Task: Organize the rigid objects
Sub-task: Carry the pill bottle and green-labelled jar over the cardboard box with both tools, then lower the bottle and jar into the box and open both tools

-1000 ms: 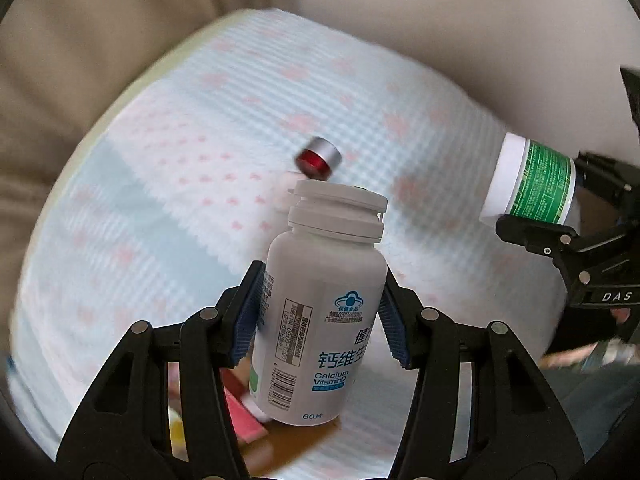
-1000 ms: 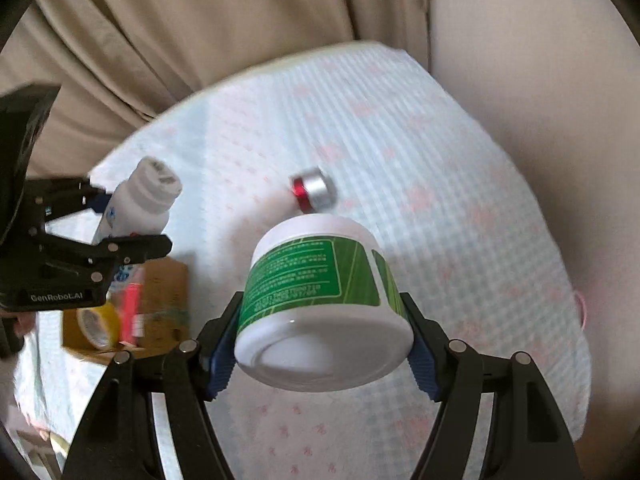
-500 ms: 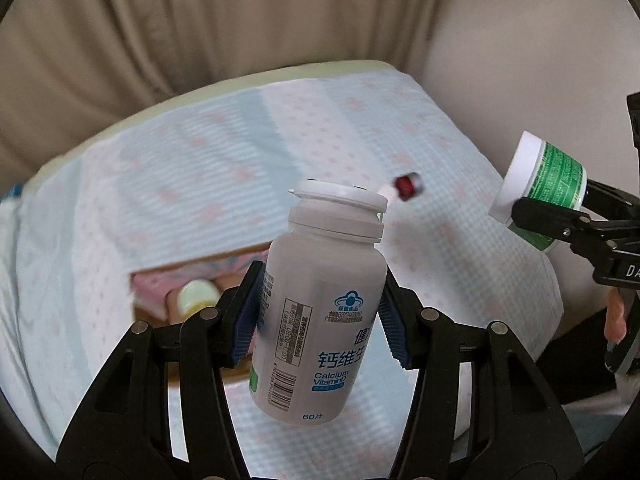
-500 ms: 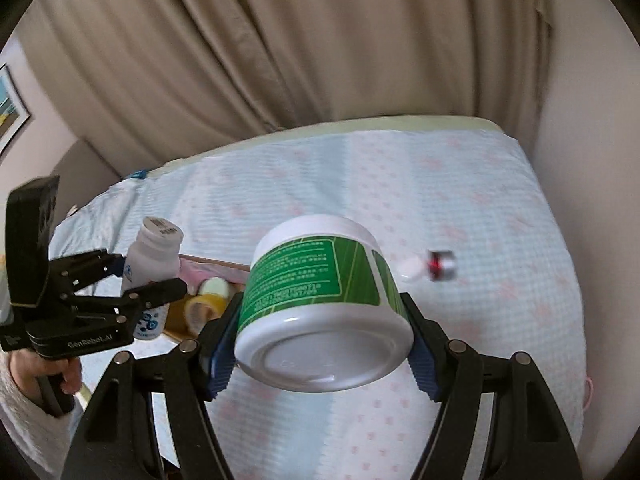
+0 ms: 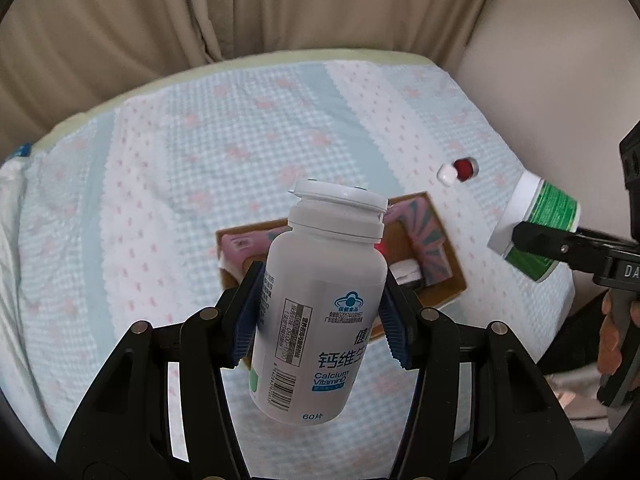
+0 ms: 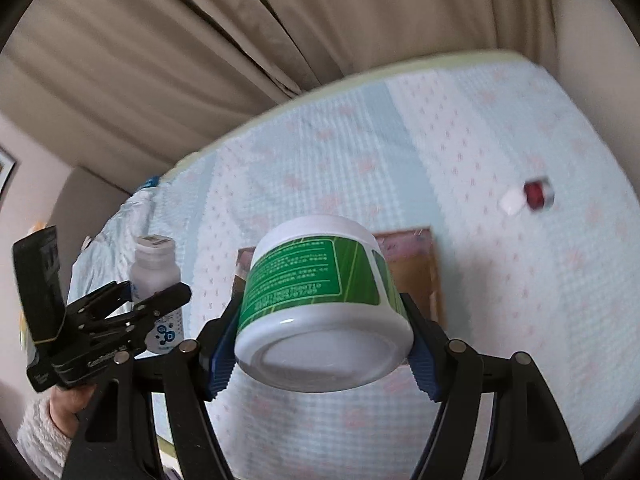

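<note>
My left gripper (image 5: 320, 312) is shut on a white calcium pill bottle (image 5: 320, 300), held in the air above an open cardboard box (image 5: 448, 256) on the bed. My right gripper (image 6: 322, 334) is shut on a white jar with a green label (image 6: 316, 276), bottom toward the camera, also lifted over the box (image 6: 424, 264). In the left wrist view the jar (image 5: 536, 226) hangs at the right in the other gripper. In the right wrist view the pill bottle (image 6: 154, 262) shows at the left. A small red and white bottle (image 5: 458, 170) lies on the bedspread beyond the box.
The box holds a pink patterned carton (image 5: 420, 232) and other small items. The bedspread (image 5: 180, 184) is pale blue with pink dots. Beige curtains (image 5: 200, 8) hang behind the bed, a wall (image 5: 560, 60) at the right. A person's hand (image 6: 68, 404) holds the left gripper.
Both grippers have drawn back and up from the bedspread, each still gripping its container. The box has come into full view beneath them, and the small red bottle now lies farther away.
</note>
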Demonstrator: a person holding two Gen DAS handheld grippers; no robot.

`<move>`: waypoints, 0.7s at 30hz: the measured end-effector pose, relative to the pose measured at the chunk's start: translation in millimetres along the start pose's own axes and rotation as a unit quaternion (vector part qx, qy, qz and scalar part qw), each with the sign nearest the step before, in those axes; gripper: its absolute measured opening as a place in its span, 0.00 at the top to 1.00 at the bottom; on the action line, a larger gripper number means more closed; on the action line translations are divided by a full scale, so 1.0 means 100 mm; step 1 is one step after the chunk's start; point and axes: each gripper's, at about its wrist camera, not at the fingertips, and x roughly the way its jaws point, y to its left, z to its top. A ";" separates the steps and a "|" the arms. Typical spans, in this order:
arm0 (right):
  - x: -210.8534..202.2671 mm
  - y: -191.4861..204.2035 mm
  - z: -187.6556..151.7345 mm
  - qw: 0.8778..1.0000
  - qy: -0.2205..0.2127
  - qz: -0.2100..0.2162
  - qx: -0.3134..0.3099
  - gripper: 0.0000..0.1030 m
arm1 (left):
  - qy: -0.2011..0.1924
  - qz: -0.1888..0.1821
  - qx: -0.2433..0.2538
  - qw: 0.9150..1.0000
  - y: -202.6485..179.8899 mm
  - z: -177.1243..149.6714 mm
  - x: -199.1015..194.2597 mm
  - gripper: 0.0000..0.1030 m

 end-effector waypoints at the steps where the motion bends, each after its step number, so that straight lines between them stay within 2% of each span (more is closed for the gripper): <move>1: 0.06 0.00 -0.03 1.000 0.003 -0.002 0.010 0.34 | 0.005 -0.004 -0.001 1.000 0.08 -0.02 0.05 0.51; 4: 0.29 0.08 -0.12 0.999 0.017 -0.018 0.038 0.34 | 0.022 -0.018 -0.002 1.000 0.28 -0.08 0.26 0.51; 8: 0.58 0.13 -0.20 0.997 0.043 -0.031 0.062 0.34 | 0.040 -0.017 0.003 0.999 0.42 -0.16 0.51 0.51; 13: 0.88 0.13 -0.21 0.994 0.072 -0.047 0.073 0.34 | 0.067 -0.034 -0.031 0.997 0.62 -0.23 0.85 0.51; 21: 1.37 0.04 -0.09 0.989 0.113 -0.060 0.071 0.34 | 0.102 -0.023 -0.048 0.993 0.76 -0.21 1.23 0.51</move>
